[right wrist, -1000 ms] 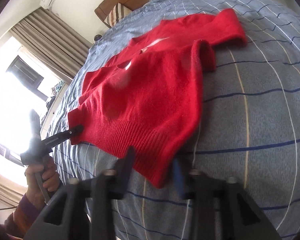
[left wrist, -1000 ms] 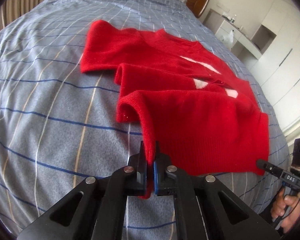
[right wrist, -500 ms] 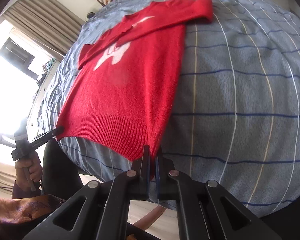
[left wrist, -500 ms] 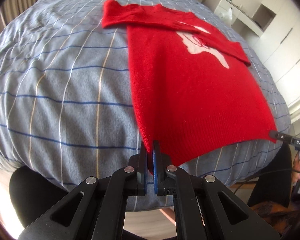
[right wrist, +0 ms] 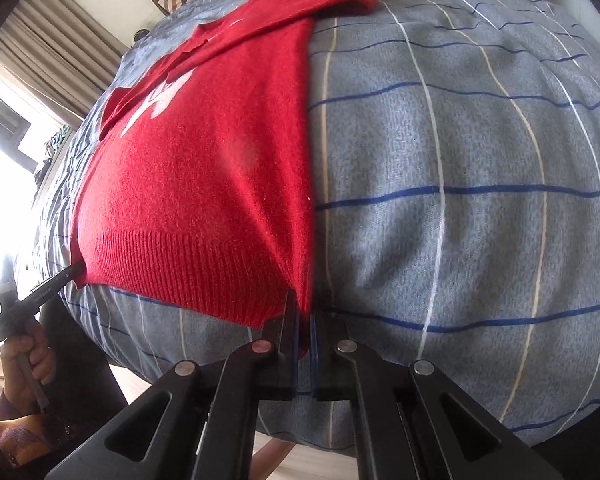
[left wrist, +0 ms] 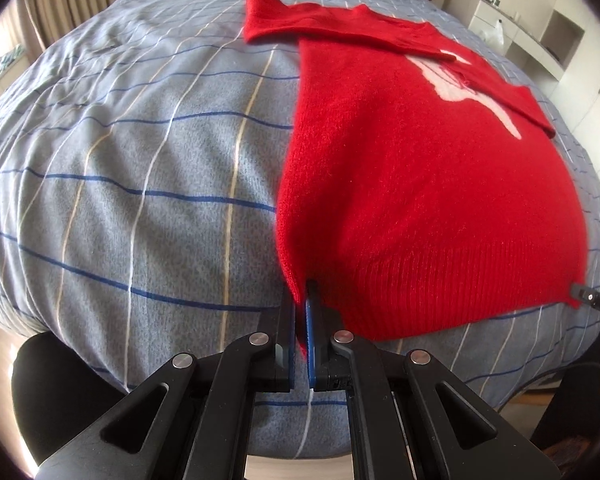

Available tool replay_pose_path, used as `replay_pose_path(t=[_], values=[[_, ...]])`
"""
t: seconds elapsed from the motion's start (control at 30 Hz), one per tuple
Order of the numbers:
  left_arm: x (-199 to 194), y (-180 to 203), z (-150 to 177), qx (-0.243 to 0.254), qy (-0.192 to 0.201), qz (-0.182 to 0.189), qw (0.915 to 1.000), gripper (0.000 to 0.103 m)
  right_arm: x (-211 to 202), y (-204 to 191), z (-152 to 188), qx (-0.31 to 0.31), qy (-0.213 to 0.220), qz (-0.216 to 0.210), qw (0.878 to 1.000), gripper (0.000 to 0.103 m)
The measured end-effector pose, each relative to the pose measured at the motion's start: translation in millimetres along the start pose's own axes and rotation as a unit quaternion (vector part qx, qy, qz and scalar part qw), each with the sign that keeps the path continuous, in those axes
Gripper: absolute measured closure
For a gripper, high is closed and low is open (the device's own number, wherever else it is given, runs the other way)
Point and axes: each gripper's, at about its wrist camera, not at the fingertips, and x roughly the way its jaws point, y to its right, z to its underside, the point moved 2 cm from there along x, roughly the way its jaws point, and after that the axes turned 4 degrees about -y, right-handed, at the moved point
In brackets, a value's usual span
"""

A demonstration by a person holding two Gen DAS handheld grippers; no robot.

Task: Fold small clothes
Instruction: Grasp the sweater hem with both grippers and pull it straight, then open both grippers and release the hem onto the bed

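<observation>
Lying flat on the checked bed (left wrist: 148,168), the red sweater (left wrist: 420,184) is pinched at its ribbed hem; one corner is clamped by the left gripper (left wrist: 301,320), the other corner by the right gripper (right wrist: 305,326), both jaws nearly closed on the knit.

At lower left of the right wrist view the person's hand (right wrist: 26,360) is cut off by the frame's edge, and the window behind is washed out.

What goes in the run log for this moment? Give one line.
left gripper: shut on sweater hem corner | right gripper: shut on other hem corner | sweater: flat on bed, sleeves folded across chest
</observation>
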Motion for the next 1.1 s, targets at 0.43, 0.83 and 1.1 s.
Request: replay_pose_path(t=[0.43,0.83,1.1], values=[[6.7,-0.2,-1.3,-0.017,0.006,0.006,0.9998,0.101,1.8,7.4,8.0,0.017,0.018,-0.013,1.000,0.100],[6.4,-0.3,0.1,-0.022,0.008,0.006,0.9997,0.100,0.3,5.9,11.8,0.021,0.025,-0.010,0.999,0.100],[5.3,-1.7,0.6,-0.024,0.006,0.006,0.9997,0.100,0.4,6.2,12.4,0.025,0.026,-0.014,0.999,0.100]])
